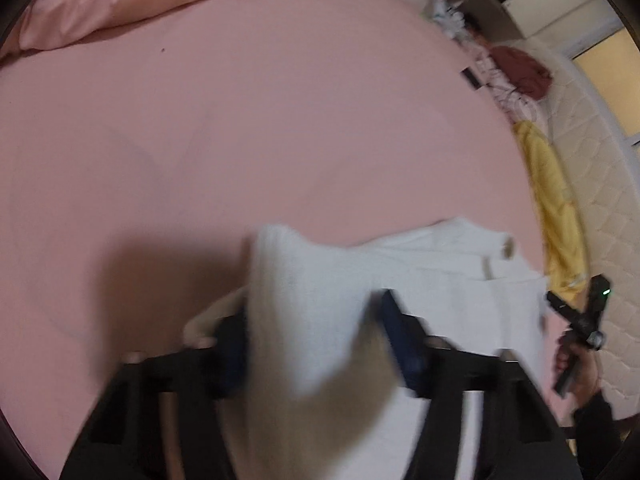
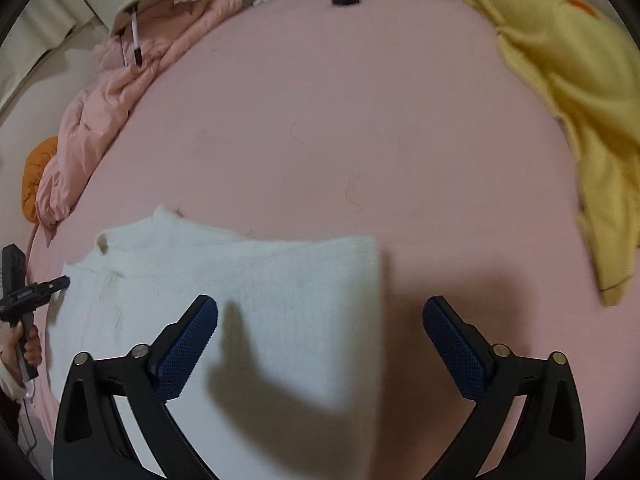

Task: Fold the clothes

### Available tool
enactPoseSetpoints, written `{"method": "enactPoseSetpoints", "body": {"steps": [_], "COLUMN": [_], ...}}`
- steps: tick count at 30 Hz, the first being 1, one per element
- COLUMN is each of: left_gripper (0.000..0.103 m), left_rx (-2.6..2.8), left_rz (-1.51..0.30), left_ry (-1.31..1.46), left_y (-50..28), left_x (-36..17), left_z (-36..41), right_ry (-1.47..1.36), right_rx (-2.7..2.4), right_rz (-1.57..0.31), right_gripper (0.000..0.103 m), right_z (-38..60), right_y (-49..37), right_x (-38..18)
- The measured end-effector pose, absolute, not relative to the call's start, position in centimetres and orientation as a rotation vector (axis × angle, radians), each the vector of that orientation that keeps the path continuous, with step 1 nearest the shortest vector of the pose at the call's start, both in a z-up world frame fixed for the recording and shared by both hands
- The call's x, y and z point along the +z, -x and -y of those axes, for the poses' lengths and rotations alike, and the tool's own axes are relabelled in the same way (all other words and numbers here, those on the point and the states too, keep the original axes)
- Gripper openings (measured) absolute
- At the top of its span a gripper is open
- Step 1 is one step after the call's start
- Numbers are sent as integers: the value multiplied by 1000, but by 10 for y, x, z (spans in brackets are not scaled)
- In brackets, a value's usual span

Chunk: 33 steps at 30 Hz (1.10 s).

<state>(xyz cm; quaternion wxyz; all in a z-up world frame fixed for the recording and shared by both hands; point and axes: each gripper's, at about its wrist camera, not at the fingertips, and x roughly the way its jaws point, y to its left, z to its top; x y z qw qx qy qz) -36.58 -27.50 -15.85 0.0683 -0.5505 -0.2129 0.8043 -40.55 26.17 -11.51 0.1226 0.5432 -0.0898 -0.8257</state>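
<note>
A white knitted garment (image 2: 224,300) lies on the pink bed sheet (image 2: 320,120), partly folded, with its collar towards the far left in the right wrist view. The left gripper (image 1: 316,336) has a raised flap of this garment between its jaws; the jaws stand fairly wide and the picture is blurred, so whether they pinch the cloth or merely straddle it cannot be told. The right gripper (image 2: 320,344) hovers above the garment's near right edge with its jaws spread wide and nothing between them. Principal risk: if the left jaws are not truly closed on the flap, the cloth is likely to slip out partway through the fold and land crooked. A second risk is that the soft knit drags the layers beneath it while the flap is carried across, since the right gripper pins nothing down; the lower layers would then bunch or shift. A third is that a thick pinch takes up more than one layer, undoing the fold already made. The yellow cloth (image 2: 568,112) and the pink duvet (image 2: 120,88) lie well apart and should not interfere.
</note>
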Motion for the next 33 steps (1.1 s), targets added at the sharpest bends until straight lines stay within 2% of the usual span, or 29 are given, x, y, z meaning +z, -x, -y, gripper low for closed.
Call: {"method": "enactPoseSetpoints", "body": {"steps": [1, 2, 4, 6, 7, 10, 15, 19, 24, 29, 33], "left_gripper": [27, 16, 12, 12, 11, 10, 8, 8, 8, 8, 8], "left_rx": [2431, 2436, 2481, 2518, 2520, 2515, 2529, 2549, 2518, 2453, 2431], "left_rz": [630, 624, 580, 550, 549, 548, 544, 583, 651, 639, 576], "left_ry": [1642, 1624, 1563, 1491, 1460, 1371, 1215, 1165, 1046, 1070, 1233], "left_y": [363, 361, 351, 341, 336, 319, 282, 258, 199, 118, 59], "left_x": [-155, -152, -138, -121, -114, -89, -41, -15, 20, 21, -3], "left_z": [273, 271, 268, 266, 265, 259, 244, 248, 253, 259, 262], "right_ry": [-1590, -1594, -1541, -1478, -1436, -1383, -1241, -1195, -1048, -1013, -1060], "right_rx": [-2396, -2382, -2433, -2461, -2457, -2413, -2428, -2457, -2422, -2331, -2271], "right_rz": [221, 181, 98, 62, 69, 58, 108, 51, 151, 140, 122], "right_gripper": [54, 45, 29, 26, 19, 14, 13, 13, 13, 13, 13], "right_z": [-253, -245, -237, -235, -236, -236, -241, -236, -246, -259, -276], "right_y": [406, 406, 400, 391, 384, 369, 333, 314, 257, 181, 113], "right_x": [-114, -113, -100, -84, -75, -57, -11, 21, 64, 79, 64]}}
